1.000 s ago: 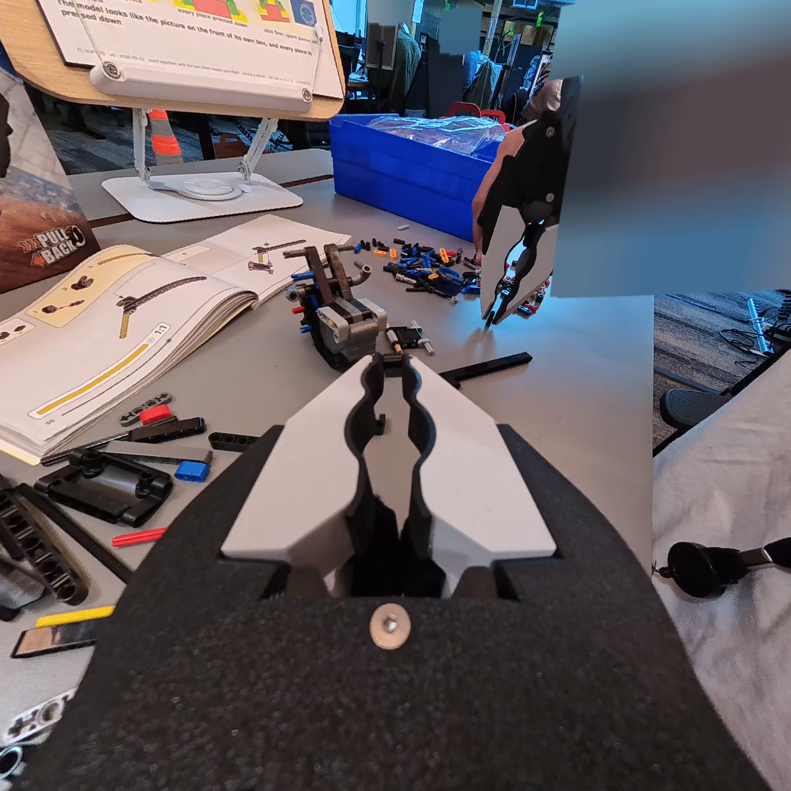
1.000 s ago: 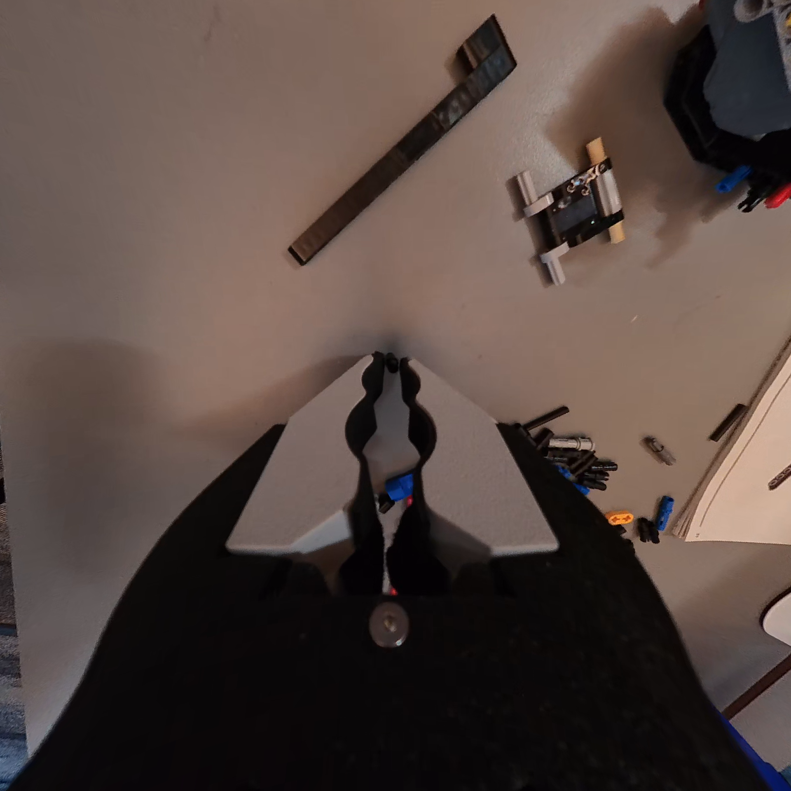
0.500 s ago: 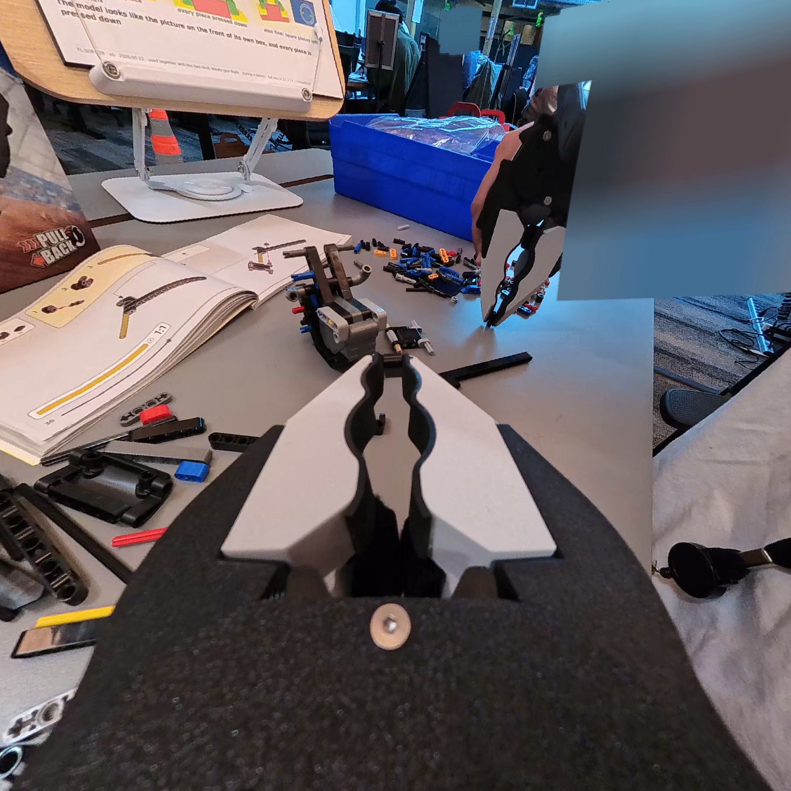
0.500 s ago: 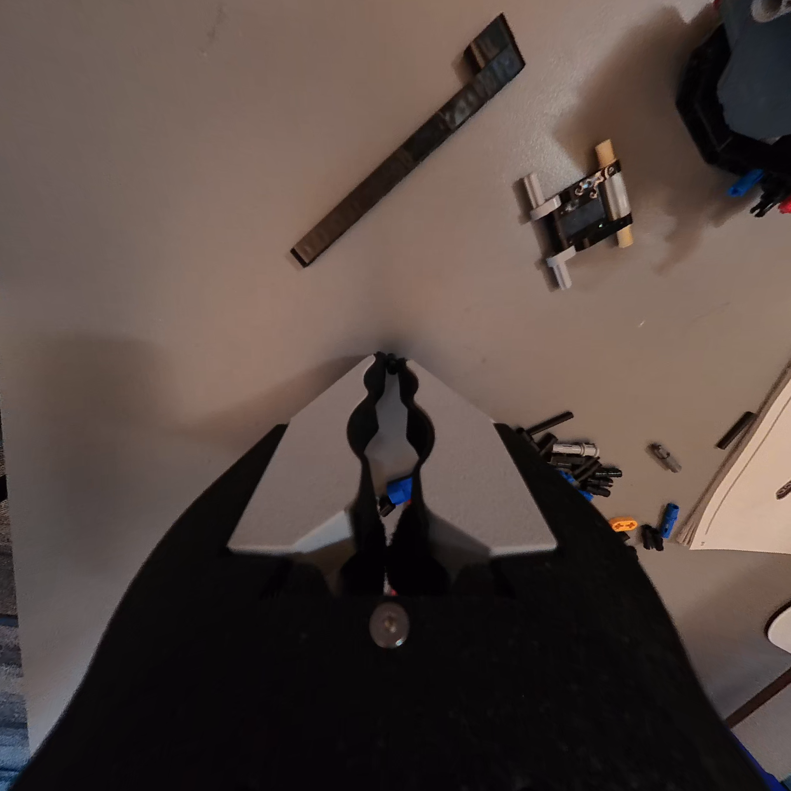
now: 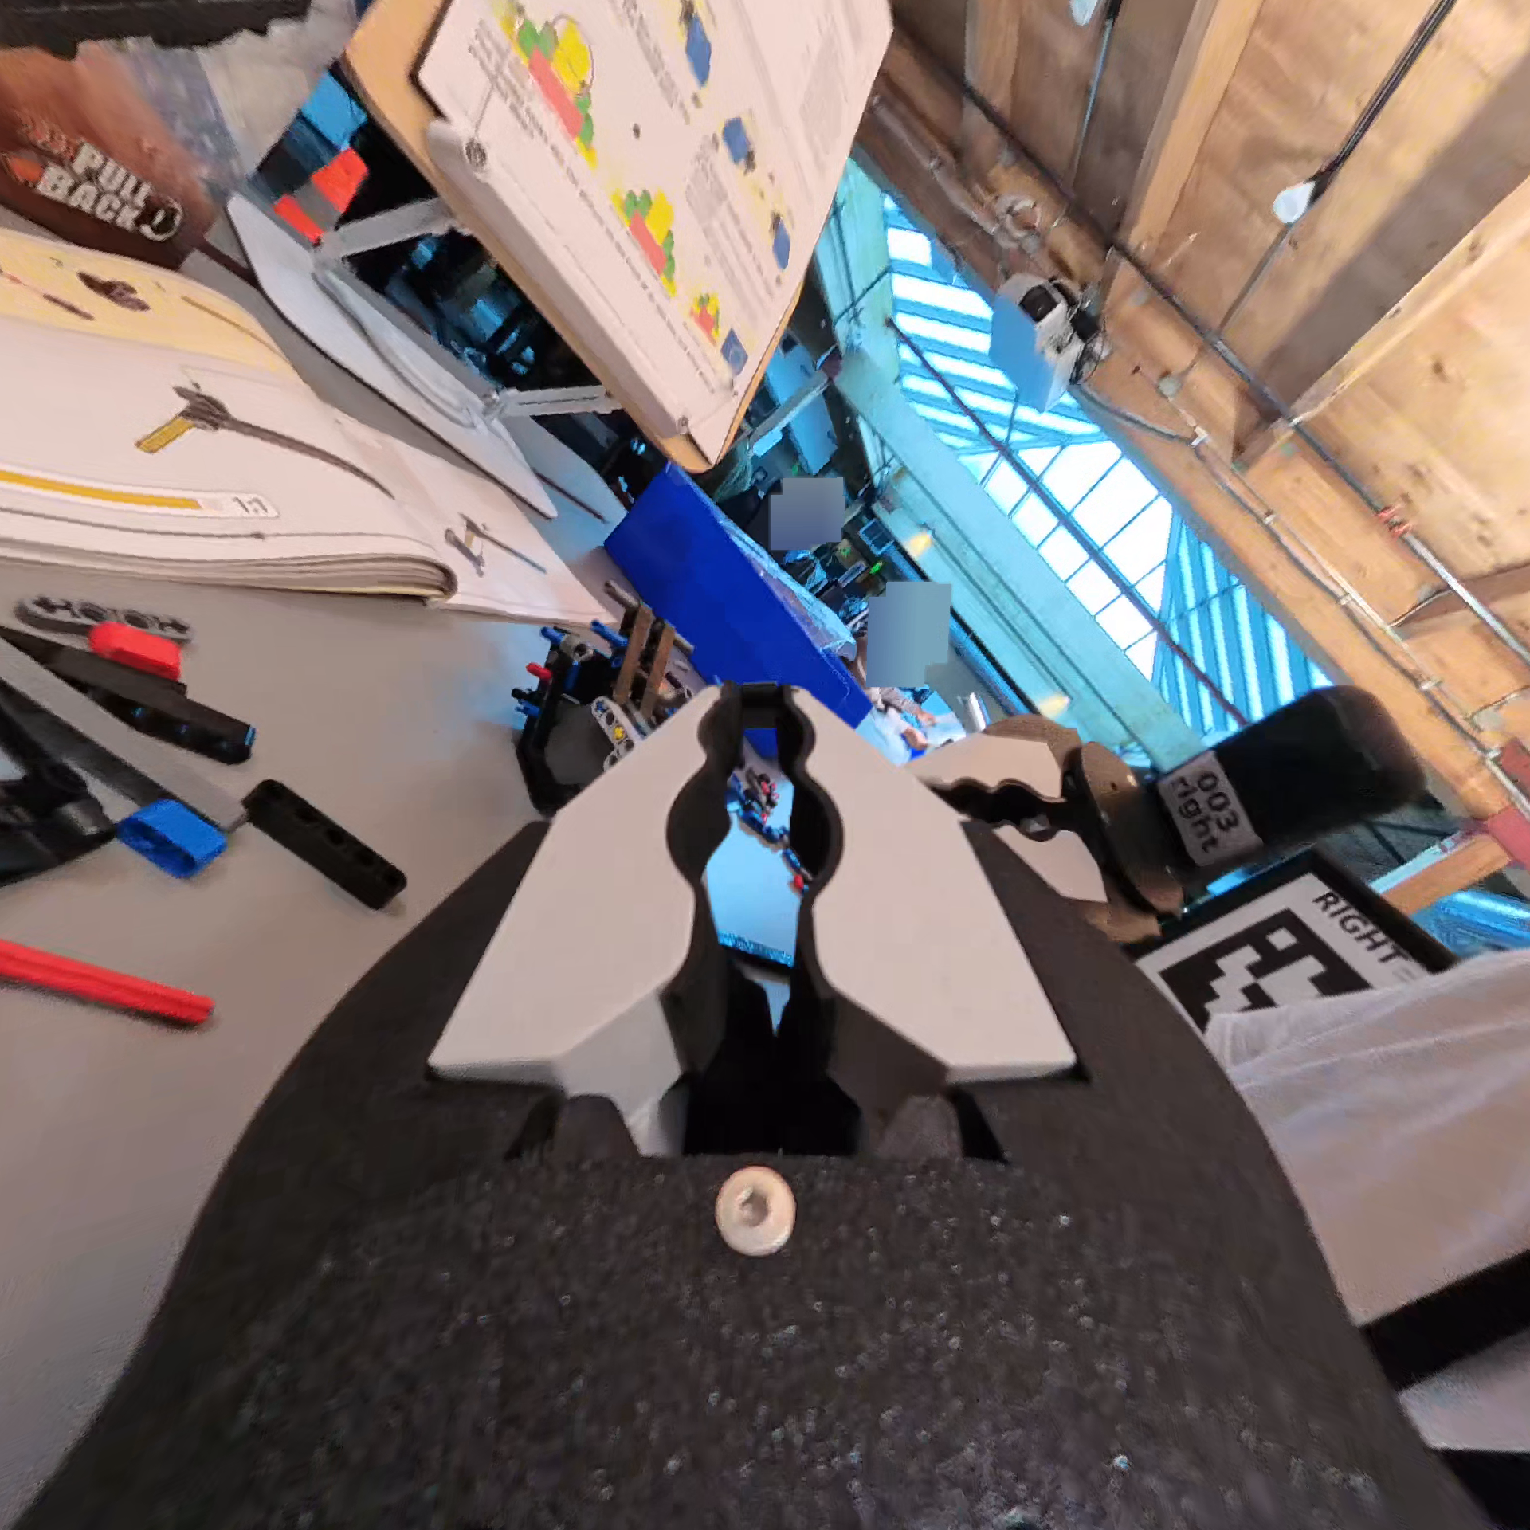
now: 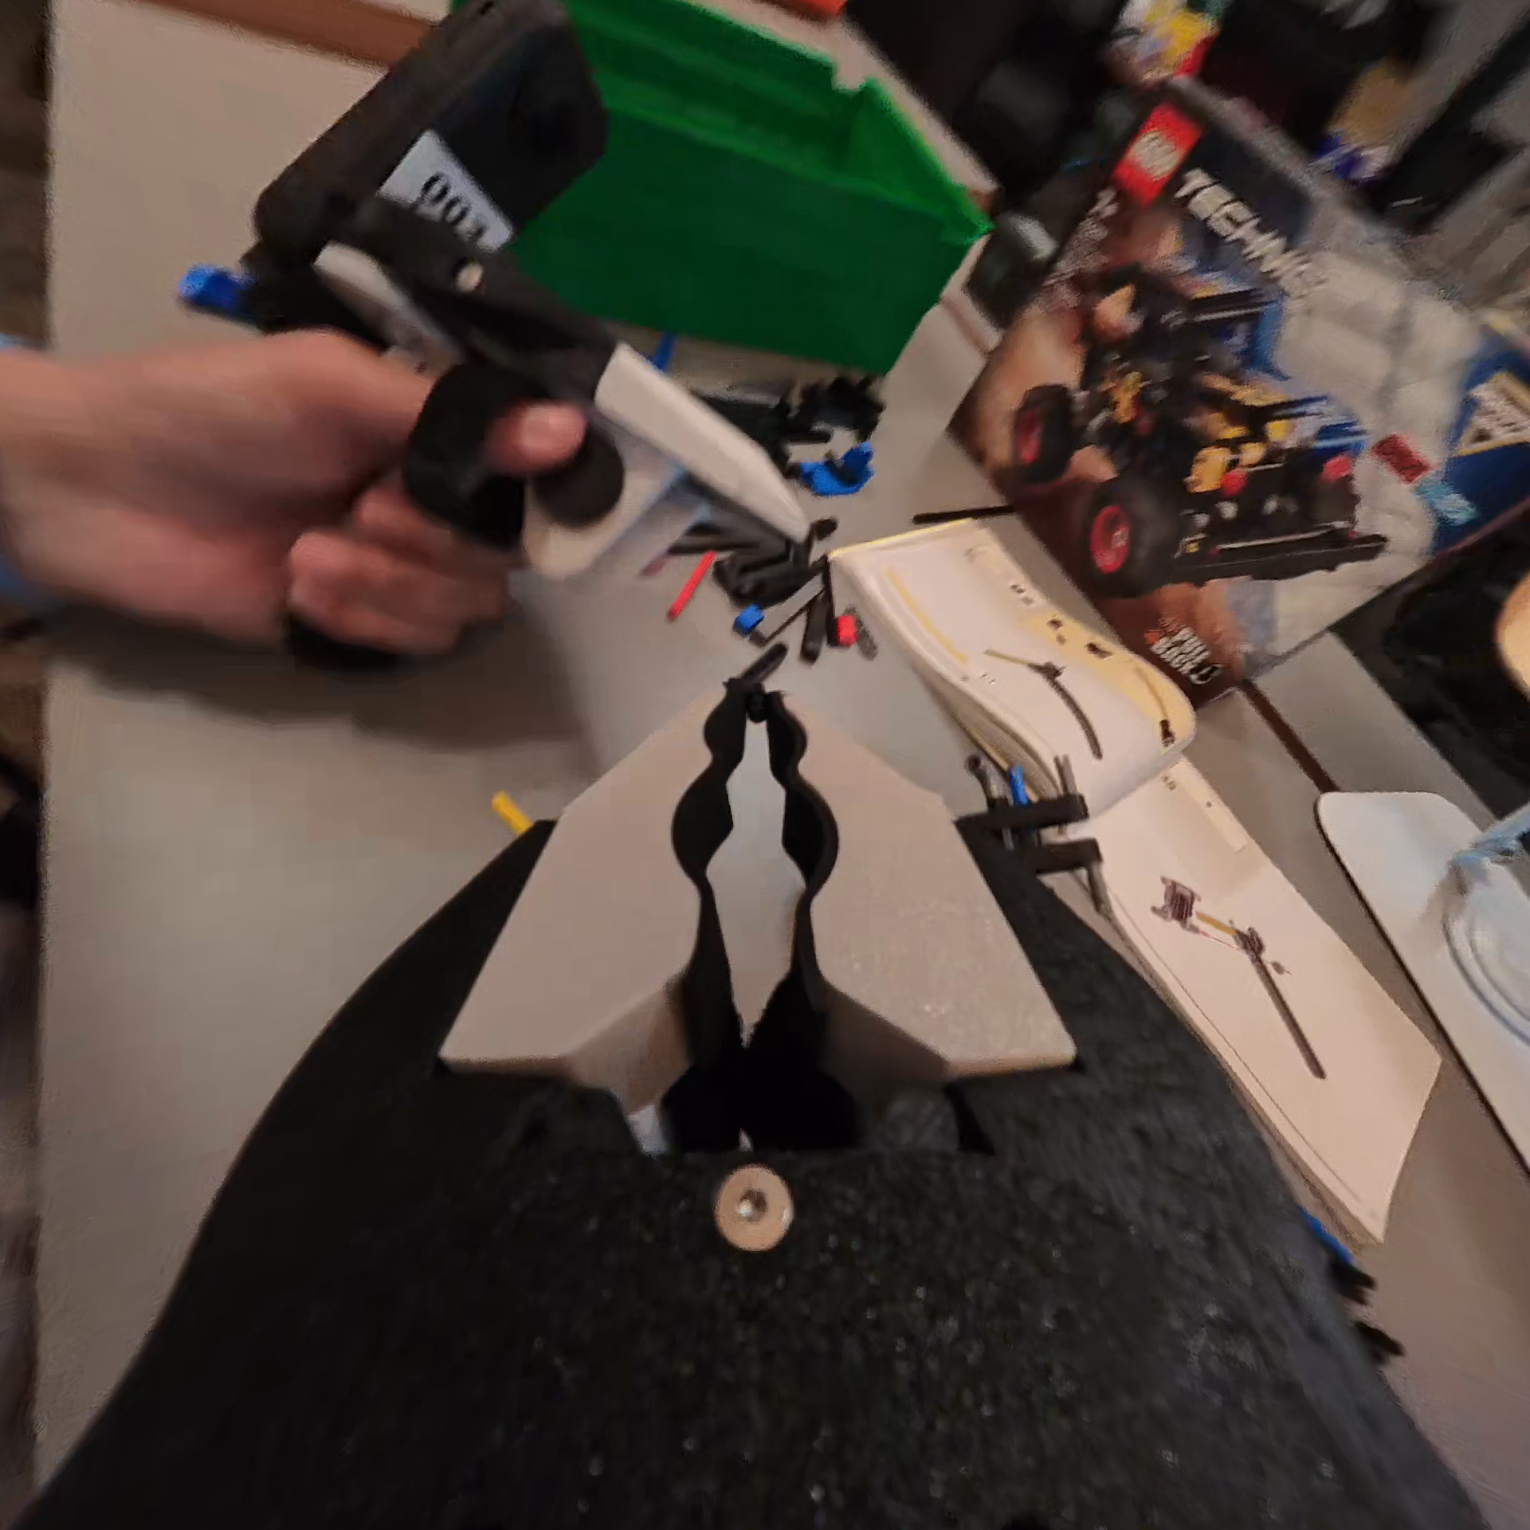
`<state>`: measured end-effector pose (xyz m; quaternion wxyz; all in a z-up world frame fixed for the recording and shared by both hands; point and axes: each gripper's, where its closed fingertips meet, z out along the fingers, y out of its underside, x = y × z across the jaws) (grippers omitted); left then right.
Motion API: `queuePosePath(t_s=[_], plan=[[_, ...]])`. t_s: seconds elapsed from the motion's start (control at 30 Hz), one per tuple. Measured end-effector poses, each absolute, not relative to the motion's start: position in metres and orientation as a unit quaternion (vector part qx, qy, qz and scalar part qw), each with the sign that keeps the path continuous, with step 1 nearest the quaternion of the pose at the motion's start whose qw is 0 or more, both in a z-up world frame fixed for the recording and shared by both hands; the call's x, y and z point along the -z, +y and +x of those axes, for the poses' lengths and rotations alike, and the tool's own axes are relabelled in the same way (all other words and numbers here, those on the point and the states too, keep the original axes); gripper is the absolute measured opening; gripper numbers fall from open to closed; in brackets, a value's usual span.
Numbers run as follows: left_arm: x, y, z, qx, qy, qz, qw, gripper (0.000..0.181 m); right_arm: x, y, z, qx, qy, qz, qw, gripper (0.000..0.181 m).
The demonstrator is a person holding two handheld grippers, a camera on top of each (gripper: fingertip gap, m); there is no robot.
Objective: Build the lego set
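Note:
My left gripper (image 5: 757, 697) is shut on a small black piece (image 5: 757, 692) and is held tilted, low over the table. The part-built black and grey model (image 5: 592, 716) stands just left of its tips. My right gripper (image 6: 752, 704) is shut on a small black pin (image 6: 751, 689) and is raised above the table. In the left wrist view the right gripper (image 5: 1006, 791) lies close on the right. In the right wrist view a hand holds the left gripper (image 6: 799, 526) at upper left, its tip over a pile of black parts (image 6: 766, 567).
The open manual (image 5: 207, 464) lies left, with a black beam (image 5: 323, 840), a blue piece (image 5: 170, 840) and a red axle (image 5: 99, 985) before it. A blue bin (image 5: 720, 596) stands behind the model. A green bin (image 6: 728, 207), the set's box (image 6: 1225, 372) and a white stand base (image 6: 1424, 894) edge the table. The gap from one gripper's tips to the other's is roughly 6 centimetres. From the left gripper's tips to the red axle (image 5: 99, 985) is close to 12 centimetres. It turns up in the right wrist view (image 6: 687, 594) as well.
The right gripper closed on the pin, lifted off the table and swung round toward the left gripper. The left gripper rolled over and dropped lower, still shut. Both views are now blurred.

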<state>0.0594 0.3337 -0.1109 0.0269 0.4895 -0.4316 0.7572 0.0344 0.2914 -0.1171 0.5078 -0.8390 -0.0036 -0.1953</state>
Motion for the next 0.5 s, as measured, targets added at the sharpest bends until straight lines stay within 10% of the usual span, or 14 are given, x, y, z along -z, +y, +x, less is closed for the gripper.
queuePosePath(t_s=[0.5], plan=[[0.119,0.310,0.057,-0.734,-0.476,0.483,0.033,0.006,0.121,0.311,0.053,0.282,0.044,-0.820,0.496,0.004]])
